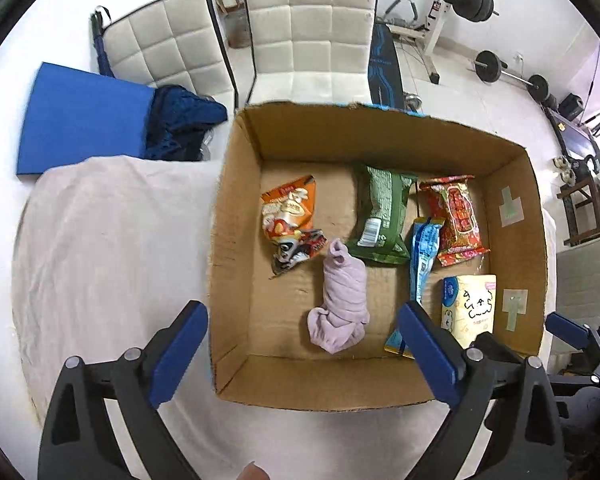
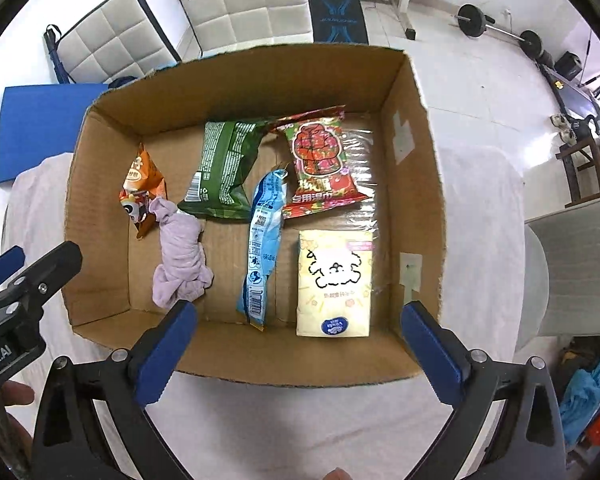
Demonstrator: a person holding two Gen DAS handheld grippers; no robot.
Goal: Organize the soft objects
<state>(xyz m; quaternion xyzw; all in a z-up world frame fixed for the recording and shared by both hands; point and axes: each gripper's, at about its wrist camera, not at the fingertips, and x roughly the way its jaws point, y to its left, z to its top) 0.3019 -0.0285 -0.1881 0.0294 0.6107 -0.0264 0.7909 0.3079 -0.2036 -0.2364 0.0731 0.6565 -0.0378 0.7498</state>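
Note:
An open cardboard box (image 1: 236, 248) (image 2: 96, 208) stands on a table under a white cloth. Inside lie a rolled lilac cloth (image 1: 342, 296) (image 2: 180, 256), an orange snack bag (image 1: 290, 216) (image 2: 142, 184), a green bag (image 1: 382, 212) (image 2: 224, 172), a red packet (image 1: 458, 216) (image 2: 320, 160), a light-blue packet (image 1: 422, 256) (image 2: 264, 240) and a pale yellow tissue pack (image 1: 470, 312) (image 2: 334, 280). My left gripper (image 1: 302, 344) is open and empty above the box's near edge. My right gripper (image 2: 298, 340) is open and empty above the near wall.
A blue pad (image 1: 84, 116) (image 2: 40, 128) and a dark blue mesh cloth (image 1: 184, 120) lie at the table's far left. Two white padded chairs (image 1: 308, 28) (image 2: 240, 0) stand behind the table. Gym equipment (image 1: 472, 0) fills the far right.

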